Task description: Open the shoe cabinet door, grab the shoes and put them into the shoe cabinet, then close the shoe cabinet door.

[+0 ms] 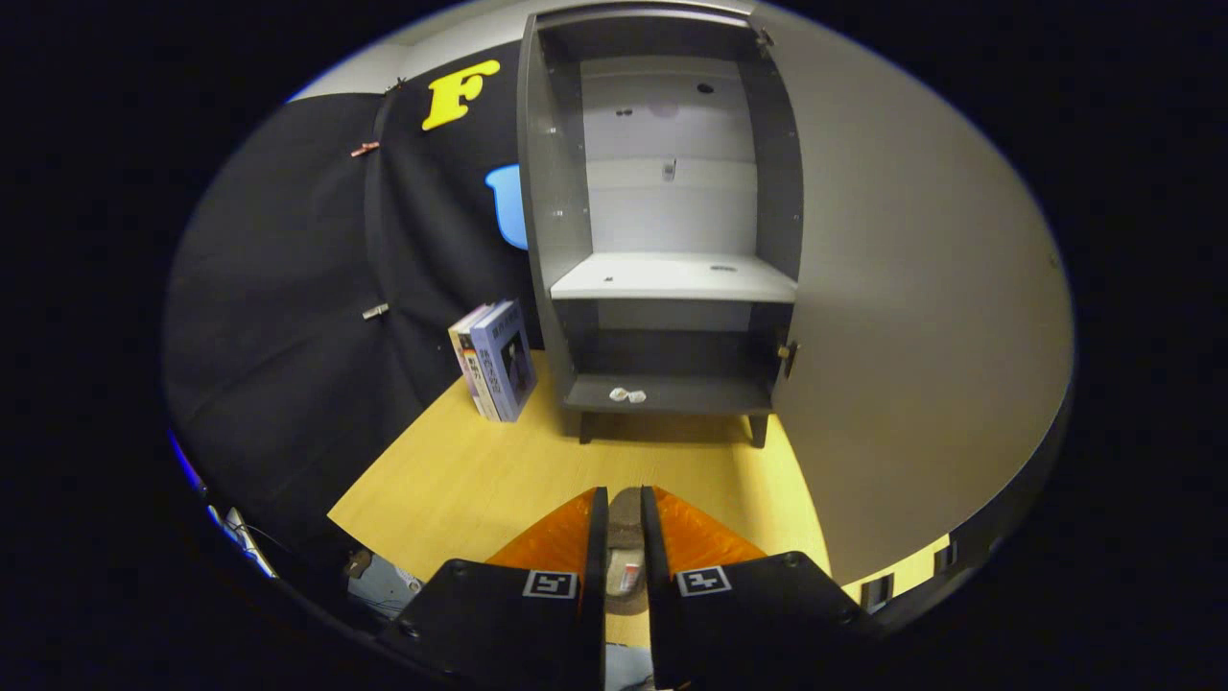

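Holding: a shoe is pinched between the two fingers of the gripper, which are closed on it from both sides; only a narrow strip of the shoe can be seen.
Bench: the pale wooden bench is crossed by the gripper, with bare board lying between the fingers and the cabinet.
Shoe cabinet: the shoe cabinet is stood at the far edge of the bench, straight beyond the fingers.
Door: the door is swung wide open on the right side.
Shelves: a pale middle shelf and a dark bottom shelf are offered; two small white bits are seen on the bottom one.
Books: a few books are leaned just beside the cabinet's left wall.
Risk: the shoe may be knocked against a shelf front, judged from the low opening.
Risk: the thin grip may be lost, so the shoe could be dropped short on the bench.
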A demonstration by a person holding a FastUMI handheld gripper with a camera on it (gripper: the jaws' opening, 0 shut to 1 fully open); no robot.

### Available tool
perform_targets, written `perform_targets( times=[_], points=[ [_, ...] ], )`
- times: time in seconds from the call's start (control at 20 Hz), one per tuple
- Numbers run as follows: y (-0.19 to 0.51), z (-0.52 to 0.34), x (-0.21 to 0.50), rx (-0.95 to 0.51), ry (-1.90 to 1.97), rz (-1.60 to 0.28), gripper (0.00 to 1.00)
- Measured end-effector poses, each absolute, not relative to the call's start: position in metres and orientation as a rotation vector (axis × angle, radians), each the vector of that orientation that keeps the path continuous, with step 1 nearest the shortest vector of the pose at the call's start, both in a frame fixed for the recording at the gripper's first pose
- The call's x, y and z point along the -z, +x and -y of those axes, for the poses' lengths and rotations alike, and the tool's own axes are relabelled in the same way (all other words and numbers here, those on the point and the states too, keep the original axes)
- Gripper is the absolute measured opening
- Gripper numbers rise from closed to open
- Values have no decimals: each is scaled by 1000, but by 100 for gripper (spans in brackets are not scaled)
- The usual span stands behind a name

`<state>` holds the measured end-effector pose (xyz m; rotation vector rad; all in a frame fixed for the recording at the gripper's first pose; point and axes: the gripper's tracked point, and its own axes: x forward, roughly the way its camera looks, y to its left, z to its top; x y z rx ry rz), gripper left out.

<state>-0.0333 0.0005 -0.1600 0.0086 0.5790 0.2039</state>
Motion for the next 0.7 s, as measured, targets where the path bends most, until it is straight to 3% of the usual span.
perform_targets(
  times=[0.7],
  points=[
    [-66,-3,233,-104,1,-868,23]
  ],
)
